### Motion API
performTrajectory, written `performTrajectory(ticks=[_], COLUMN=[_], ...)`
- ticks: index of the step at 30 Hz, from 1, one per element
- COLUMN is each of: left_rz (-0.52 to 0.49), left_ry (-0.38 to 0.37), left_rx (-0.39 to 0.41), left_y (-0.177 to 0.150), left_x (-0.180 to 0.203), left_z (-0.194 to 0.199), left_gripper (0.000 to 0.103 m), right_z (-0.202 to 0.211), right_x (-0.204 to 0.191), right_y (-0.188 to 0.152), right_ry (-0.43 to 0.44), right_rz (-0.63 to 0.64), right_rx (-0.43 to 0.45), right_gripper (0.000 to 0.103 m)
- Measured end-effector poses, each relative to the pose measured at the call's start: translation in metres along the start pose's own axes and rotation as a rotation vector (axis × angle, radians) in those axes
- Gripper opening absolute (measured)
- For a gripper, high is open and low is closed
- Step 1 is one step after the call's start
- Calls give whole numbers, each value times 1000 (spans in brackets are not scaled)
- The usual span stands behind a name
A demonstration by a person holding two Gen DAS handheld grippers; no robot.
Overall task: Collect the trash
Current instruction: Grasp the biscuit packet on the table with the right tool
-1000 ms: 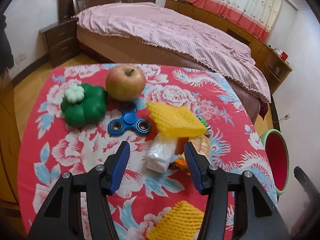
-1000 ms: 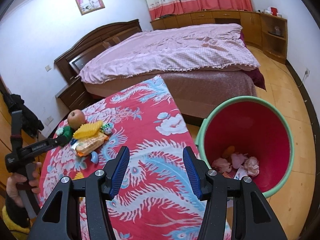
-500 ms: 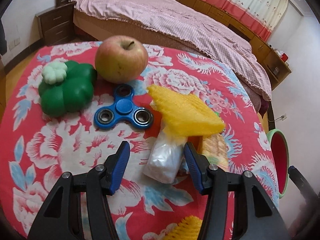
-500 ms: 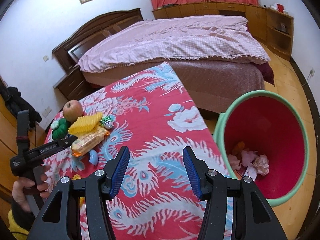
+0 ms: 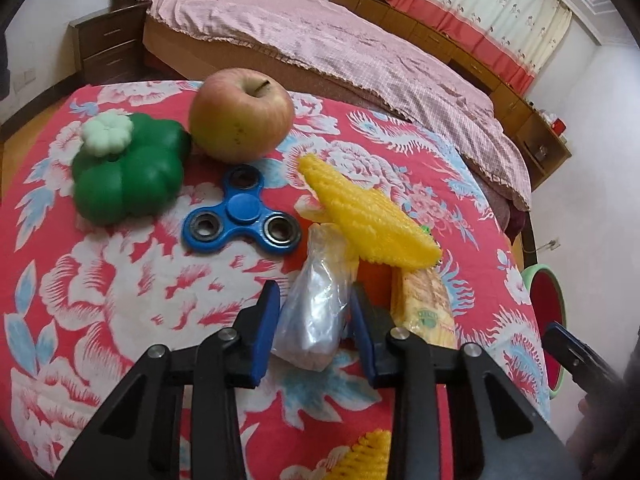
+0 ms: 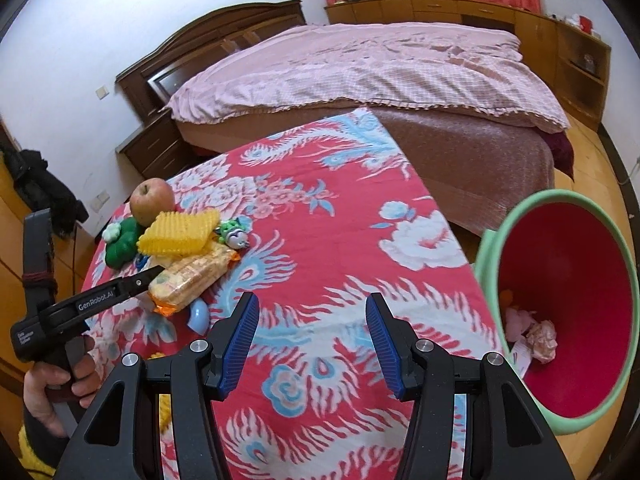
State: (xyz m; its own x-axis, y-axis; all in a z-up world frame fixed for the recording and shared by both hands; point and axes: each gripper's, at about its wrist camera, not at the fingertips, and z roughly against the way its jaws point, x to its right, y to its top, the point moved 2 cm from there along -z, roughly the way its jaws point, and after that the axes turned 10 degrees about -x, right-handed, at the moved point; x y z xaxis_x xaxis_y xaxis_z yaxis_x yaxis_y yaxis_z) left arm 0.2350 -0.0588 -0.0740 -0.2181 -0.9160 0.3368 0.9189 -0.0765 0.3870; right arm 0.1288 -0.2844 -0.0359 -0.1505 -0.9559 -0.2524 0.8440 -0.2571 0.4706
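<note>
Two tongs are in play over a table w/ a red floral cloth. Left tongs point down at a crumpled clear plastic bag, which lies on the cloth right between the blue pads; the jaws are closing on it. Pads look just beside the bag's sides, and contact can't be told for sure. Just ahead of the left tongs, a yellow foam net overlaps the bag's far end; a biscuit packet lies just right of the right-hand pad. Further ahead and to the left: blue fidget spinner, green toy, apple — prob. not trash.

Right tongs hang spread, nothing between them, above bare cloth. A red bin w/ green rim stands on the floor to their right, some crumpled scraps inside.

Step in hand, as I judge it: grasping the bag. Next move likely needs a firm pinch, then a lift clear of the foam net w/o dragging it, and a carry across to the bin.
</note>
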Motion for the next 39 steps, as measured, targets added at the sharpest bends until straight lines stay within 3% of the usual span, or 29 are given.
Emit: performTrajectory(ticks=[7,13,16,23,34,39], left_rz=[44,56,76,107,98,97], left_ry=[41,126,150,137,107,101], left_rx=[32,72,88,100,105,112], left_y=[-9,-18,-22,-29,-39,-42], left_x=[-17,-34,-45,-55,-51,-48], left_z=[24,42,47,49,47,51], left_gripper=[36,36,36,36,36,36], right_z=[-17,-35,-43,-66,-93,-89], right_x=[-21,-44,-60,-94,-103,-96], right_y=[8,17,21,29,28,24], right_ry=[42,87,111,83,56,84], right_rz=[9,-13,4,66,49,36], right_rx=[-29,-55,-76,-112,-142,-125], right_gripper=[57,57,64,66,66,58])
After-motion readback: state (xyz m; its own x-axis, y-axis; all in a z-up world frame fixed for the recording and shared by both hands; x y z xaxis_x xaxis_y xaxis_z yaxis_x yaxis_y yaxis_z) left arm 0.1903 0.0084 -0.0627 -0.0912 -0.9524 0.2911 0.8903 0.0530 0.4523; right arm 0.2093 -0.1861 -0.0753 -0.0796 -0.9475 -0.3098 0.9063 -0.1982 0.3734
